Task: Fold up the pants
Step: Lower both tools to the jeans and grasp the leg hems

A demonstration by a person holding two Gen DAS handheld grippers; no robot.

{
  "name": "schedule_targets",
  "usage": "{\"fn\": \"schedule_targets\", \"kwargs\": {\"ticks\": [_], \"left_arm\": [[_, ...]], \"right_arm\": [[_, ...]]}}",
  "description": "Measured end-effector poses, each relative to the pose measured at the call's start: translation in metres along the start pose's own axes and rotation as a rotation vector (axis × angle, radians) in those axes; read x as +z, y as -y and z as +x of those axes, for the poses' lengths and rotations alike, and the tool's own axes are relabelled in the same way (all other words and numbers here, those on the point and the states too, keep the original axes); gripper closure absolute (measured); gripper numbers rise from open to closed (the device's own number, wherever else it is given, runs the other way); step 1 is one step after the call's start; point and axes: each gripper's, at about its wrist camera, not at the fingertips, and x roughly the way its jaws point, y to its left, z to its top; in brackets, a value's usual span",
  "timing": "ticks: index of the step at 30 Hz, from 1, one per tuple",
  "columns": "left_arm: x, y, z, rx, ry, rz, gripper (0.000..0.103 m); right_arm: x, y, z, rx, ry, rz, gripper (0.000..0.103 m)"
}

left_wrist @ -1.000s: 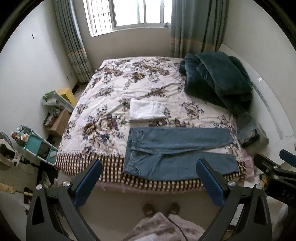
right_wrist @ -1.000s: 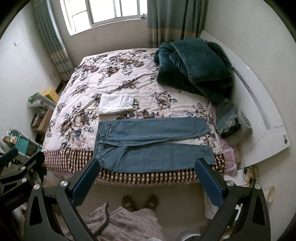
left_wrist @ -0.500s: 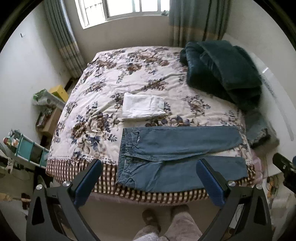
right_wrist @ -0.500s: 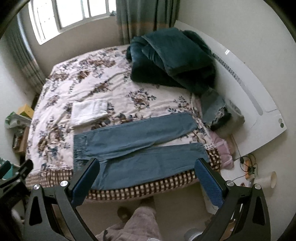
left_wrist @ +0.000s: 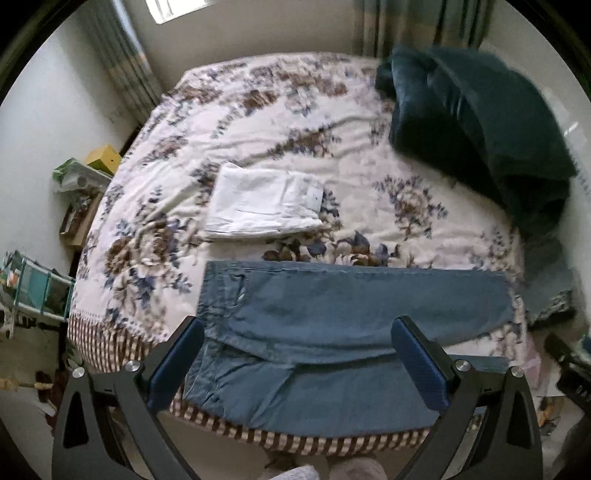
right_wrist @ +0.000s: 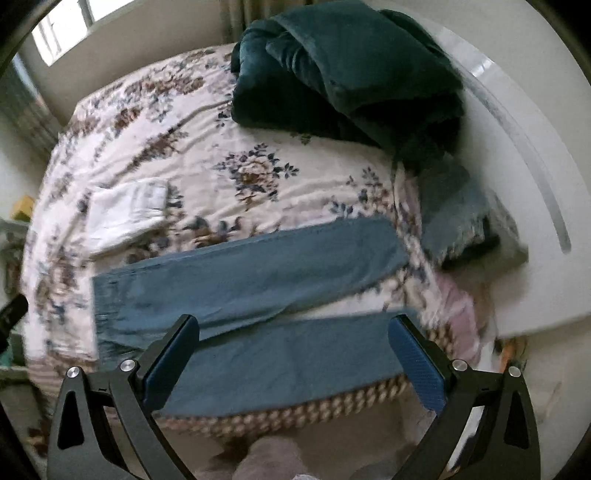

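Beyond both tongs, a white cloth (left_wrist: 264, 205) and dark blanket (left_wrist: 476, 122) lie behind the jeans (left_wrist: 332, 332). The jeans lie flat, legs apart. Left tongs (left_wrist: 295, 362) and right tongs (right_wrist: 291, 358) gape wide, holding nothing.

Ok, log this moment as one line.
phase: approach | jeans: flat on bed, unfolded | left gripper: open, empty | right gripper: open, empty

light: daylight from window (left_wrist: 177, 9) | motion blur | fisheye-curved edges
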Motion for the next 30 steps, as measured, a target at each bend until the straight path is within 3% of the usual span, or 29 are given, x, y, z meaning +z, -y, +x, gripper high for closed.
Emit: {"fn": "schedule_targets", "kwargs": {"ticks": [7, 10, 14, 20, 24, 26, 27, 28, 30], "left_arm": [[0.025, 0.047, 0.165, 0.103, -0.169, 0.197, 0.000], [0.025, 0.065, 0.247, 0.137, -0.250, 0.303, 0.000], [0.024, 0.079, 0.327, 0.149, -0.344, 0.416, 0.000], [0.020, 0.090, 0.398, 0.138, -0.462, 0.539, 0.000], [0.017, 0.095, 0.406, 0.100, -0.466, 0.600, 0.001], [0.016, 0.095, 0.401, 0.047, -0.464, 0.608, 0.027], [0.014, 0.096, 0.394, 0.005, -0.467, 0.618, 0.033], [0.013, 0.097, 0.391, -0.006, -0.463, 0.625, 0.046], [0.008, 0.101, 0.378, -0.030, -0.438, 0.662, 0.067]], "right_arm": [[0.064, -0.016, 0.168, -0.118, -0.087, -0.273, 0.000], [0.081, -0.027, 0.268, -0.148, -0.202, -0.425, 0.000], [0.084, -0.041, 0.371, -0.158, -0.338, -0.546, 0.000], [0.073, -0.061, 0.488, -0.250, -0.426, -0.810, 0.001], [0.073, -0.067, 0.522, -0.218, -0.463, -0.892, 0.002], [0.069, -0.072, 0.527, -0.187, -0.467, -0.945, 0.016], [0.068, -0.073, 0.527, -0.167, -0.478, -0.946, 0.035], [0.065, -0.074, 0.526, -0.130, -0.496, -0.941, 0.052], [0.059, -0.076, 0.521, -0.109, -0.494, -0.944, 0.063]]}}
